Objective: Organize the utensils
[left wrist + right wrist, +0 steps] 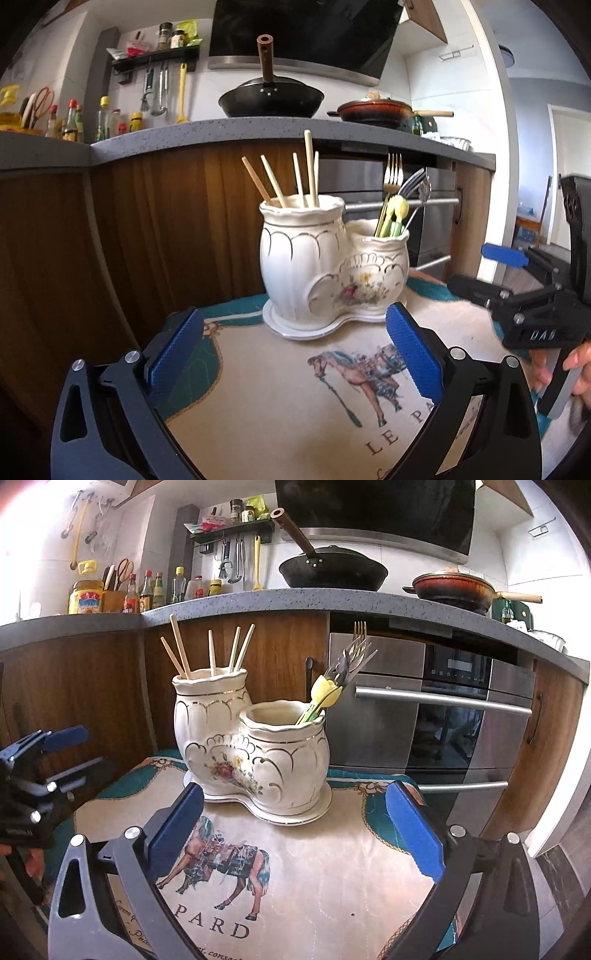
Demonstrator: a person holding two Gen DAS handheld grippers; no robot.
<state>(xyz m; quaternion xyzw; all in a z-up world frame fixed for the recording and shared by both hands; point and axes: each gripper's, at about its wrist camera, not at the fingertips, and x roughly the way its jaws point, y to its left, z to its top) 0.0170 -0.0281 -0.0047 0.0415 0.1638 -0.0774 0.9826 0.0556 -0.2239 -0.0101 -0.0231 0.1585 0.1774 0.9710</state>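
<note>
two-pot white ceramic holder (pixel 325 266): chopsticks (pixel 295 181) in taller pot, forks (pixel 397 192) in shorter; both jaws released, empty.

White ceramic two-pot holder (pixel 251 753) upright, frame center on my cloth. Taller left pot holds chopsticks (pixel 210 651), sticking up; lower right pot holds forks (pixel 354 653), leaning right.

- A grey speckled counter (pixel 295 600) was set over wood-fronted cabinets (pixel 266 653).
- A steel oven (pixel 436 709) was built in beneath it.
- White tiled walls (pixel 166 528) were brightly lit.
- A black hood (pixel 306 33) was hung above a wok (pixel 271 98).
</note>
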